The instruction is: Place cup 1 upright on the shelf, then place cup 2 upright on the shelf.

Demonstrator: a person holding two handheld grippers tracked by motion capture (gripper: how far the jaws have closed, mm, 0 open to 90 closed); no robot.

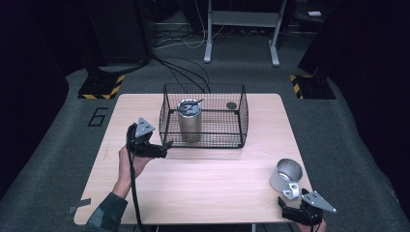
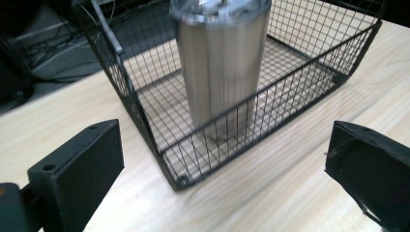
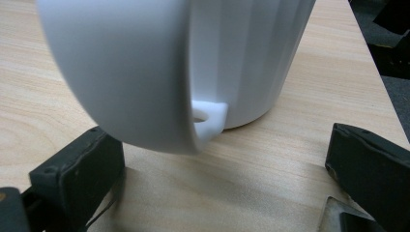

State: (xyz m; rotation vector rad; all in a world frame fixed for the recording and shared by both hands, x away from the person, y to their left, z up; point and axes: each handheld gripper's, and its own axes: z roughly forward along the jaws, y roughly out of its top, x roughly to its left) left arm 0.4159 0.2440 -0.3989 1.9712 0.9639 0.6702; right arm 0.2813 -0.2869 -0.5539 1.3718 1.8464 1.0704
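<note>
Your right hand-held gripper [image 1: 293,199] gapes wide around the white mug's handle [image 3: 209,117] to grasp it, while your left hand-held gripper [image 1: 166,146] waits wide before the basket [image 1: 203,143].

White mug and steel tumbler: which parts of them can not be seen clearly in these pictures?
- White mug, right gripper view: rim cut off by the top edge, handle blurred by closeness.
- Steel tumbler, left gripper view: lid cut off by the top edge, base behind the wire basket mesh.
- Small dark disc, high view: too small to identify.
</note>
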